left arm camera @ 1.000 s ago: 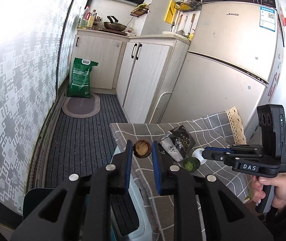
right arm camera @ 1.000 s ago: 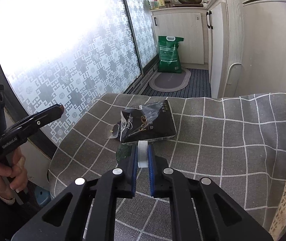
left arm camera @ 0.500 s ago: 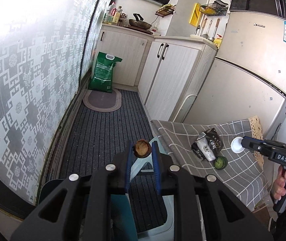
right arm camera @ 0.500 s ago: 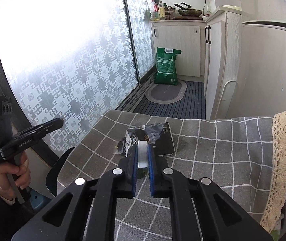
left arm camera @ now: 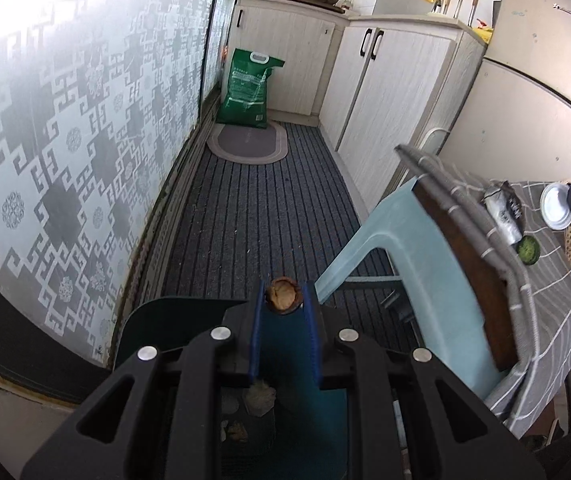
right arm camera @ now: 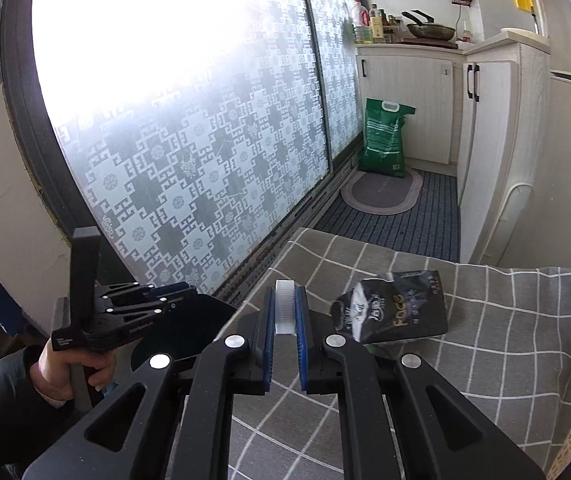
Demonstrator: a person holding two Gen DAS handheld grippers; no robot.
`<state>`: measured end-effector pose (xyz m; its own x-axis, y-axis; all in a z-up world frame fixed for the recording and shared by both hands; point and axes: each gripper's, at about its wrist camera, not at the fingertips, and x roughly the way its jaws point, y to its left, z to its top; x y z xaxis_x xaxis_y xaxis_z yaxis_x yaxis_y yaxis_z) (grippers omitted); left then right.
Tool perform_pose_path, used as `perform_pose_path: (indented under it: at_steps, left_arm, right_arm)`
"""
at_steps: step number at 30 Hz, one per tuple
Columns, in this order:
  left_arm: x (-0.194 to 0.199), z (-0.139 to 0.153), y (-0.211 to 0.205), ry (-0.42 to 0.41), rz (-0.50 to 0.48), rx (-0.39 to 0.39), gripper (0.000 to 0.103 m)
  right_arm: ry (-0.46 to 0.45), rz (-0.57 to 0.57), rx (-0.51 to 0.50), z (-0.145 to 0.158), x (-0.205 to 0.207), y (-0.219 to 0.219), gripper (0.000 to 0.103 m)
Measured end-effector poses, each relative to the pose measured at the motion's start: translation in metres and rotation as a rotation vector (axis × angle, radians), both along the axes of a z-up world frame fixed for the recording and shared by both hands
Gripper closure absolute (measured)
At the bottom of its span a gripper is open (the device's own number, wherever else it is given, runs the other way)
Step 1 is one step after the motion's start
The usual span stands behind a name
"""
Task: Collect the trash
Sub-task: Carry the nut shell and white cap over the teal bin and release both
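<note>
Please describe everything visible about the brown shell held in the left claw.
The walnut shell is a small brown half shell, rough and woody, its hollow side facing the camera. The left claw pinches it by its sides at the blue fingertips. It hangs in the air above the dark green bin; only the pads touch it.

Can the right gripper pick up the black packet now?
Probably not yet. The right gripper is shut on a white cap, so its jaws are full. The black packet lies on the table just beside it, nothing covering it.
</note>
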<state>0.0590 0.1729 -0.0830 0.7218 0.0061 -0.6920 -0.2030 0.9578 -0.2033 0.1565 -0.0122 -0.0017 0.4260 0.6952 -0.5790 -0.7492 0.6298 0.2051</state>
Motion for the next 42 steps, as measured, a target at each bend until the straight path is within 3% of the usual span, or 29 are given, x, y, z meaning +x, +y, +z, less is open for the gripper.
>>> perform_pose_path:
  at_steps: [8, 14, 30, 35, 42]
  left_arm:
    - [-0.018, -0.043, 0.019, 0.127, 0.02, -0.038, 0.082]
    - [-0.022, -0.067, 0.02, 0.211, 0.01, -0.023, 0.082]
    - [-0.021, -0.114, 0.03, 0.383, -0.008, -0.039, 0.082]
    - [-0.023, -0.12, 0.035, 0.403, -0.017, -0.065, 0.077]
    - [-0.03, -0.098, 0.038, 0.312, -0.005, -0.034, 0.077]
  right_arm:
    - [0.051, 0.088, -0.049, -0.013, -0.015, 0.047, 0.094]
    - [0.079, 0.135, -0.114, -0.026, -0.031, 0.079, 0.094]
    - [0.111, 0.232, -0.227, -0.059, -0.059, 0.135, 0.094]
    - [0.121, 0.232, -0.256, -0.068, -0.056, 0.142, 0.094]
    - [0.12, 0.238, -0.294, -0.083, -0.056, 0.156, 0.094]
